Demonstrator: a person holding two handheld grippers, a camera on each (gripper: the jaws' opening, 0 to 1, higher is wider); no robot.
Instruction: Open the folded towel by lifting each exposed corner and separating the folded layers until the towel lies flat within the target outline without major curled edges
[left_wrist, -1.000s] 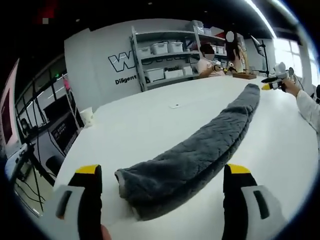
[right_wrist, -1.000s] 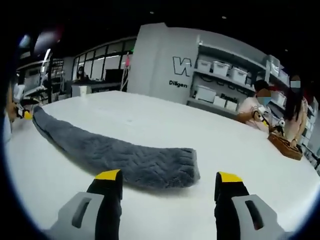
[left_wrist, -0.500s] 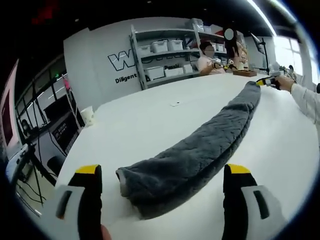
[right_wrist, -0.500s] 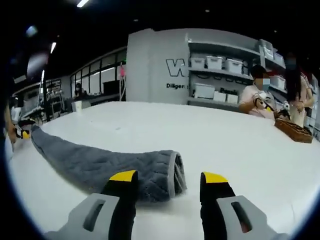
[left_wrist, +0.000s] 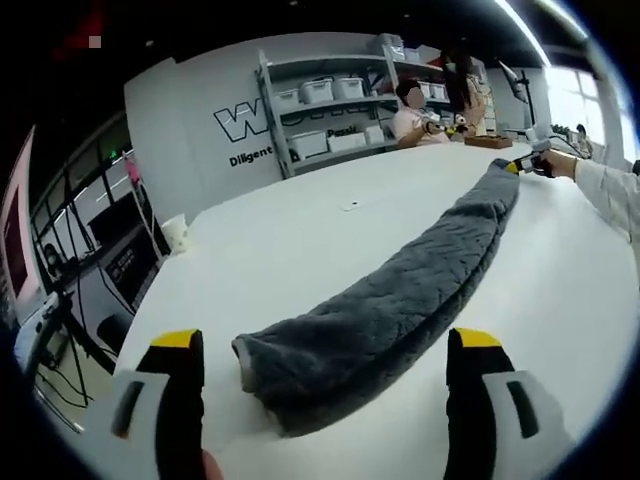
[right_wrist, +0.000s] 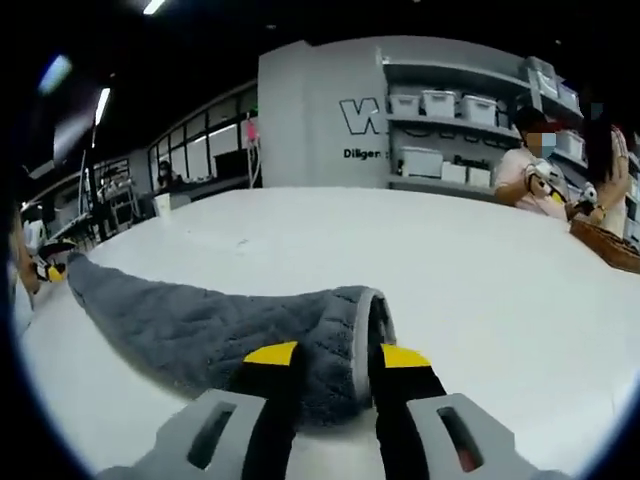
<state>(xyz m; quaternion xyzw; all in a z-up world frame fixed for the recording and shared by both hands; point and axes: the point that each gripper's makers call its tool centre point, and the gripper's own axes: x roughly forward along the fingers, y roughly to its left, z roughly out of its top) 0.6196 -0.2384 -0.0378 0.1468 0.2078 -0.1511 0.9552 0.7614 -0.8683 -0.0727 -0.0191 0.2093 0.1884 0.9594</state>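
A big white table takes up most of both views. On it lies a long grey towel, folded up into a thick strip that runs across the tabletop.

In the left gripper view, the near end of the towel sits on the table between the two jaws of the left gripper. The jaws stand wide apart, one on each side of the towel, and they do not touch it. They hold nothing. Far off at the other end of the towel, this view shows the right gripper and a hand in a white sleeve.

In the right gripper view, the right gripper is right at its end of the towel. Its jaws are almost closed, with the pale hem of the towel end between the yellow tips. The towel end is lifted up a little there. Far off on the left side, this view shows the left gripper near the other end.

Behind the table stand grey shelves with white boxes, next to a wall with big letters. People sit at the far edge of the table, beside a brown basket.
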